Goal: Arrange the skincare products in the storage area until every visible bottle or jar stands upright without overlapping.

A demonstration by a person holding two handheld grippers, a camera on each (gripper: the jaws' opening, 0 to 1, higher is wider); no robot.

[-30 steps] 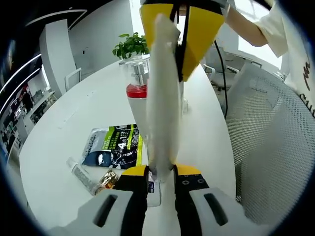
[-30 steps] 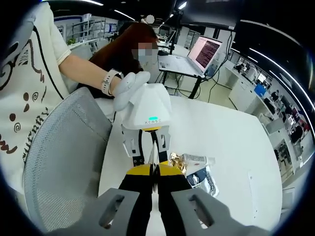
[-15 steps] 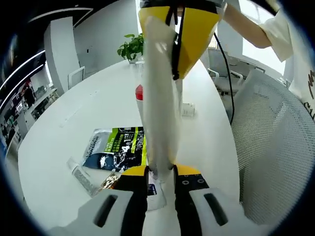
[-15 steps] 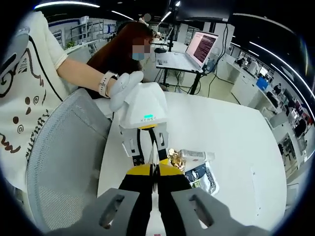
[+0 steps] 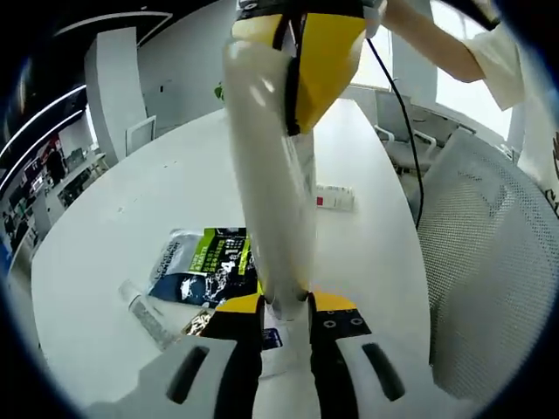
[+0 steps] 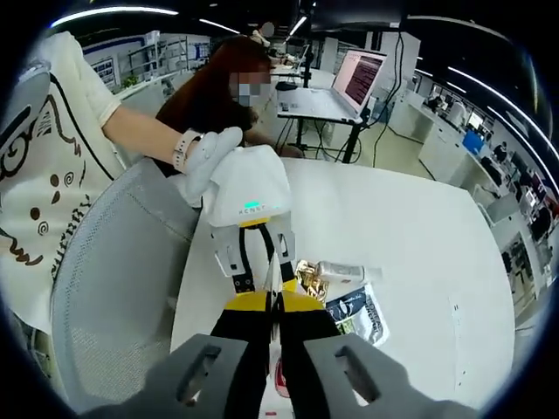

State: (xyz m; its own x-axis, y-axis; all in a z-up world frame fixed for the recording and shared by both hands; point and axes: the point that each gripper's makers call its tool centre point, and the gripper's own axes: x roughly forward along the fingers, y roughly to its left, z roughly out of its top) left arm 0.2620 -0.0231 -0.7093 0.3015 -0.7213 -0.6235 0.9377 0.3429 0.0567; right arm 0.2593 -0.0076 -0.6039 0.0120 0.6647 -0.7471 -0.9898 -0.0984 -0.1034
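White tube (image 5: 266,183) clamped end to end between closed left gripper (image 5: 285,307) and closed right gripper (image 6: 272,301), long axis spanning both, raised above bench (image 5: 113,227).

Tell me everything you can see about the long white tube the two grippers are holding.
The white tube is long, smooth and glossy, plastic by the look of it, widening from a narrow end to a broader one. In the left gripper view the left gripper is shut on its narrow end, and the right gripper's yellow jaws clamp the far end. It hangs above the white table, touching nothing else. In the right gripper view it shows edge-on as a thin white sliver between the jaws of the right gripper.
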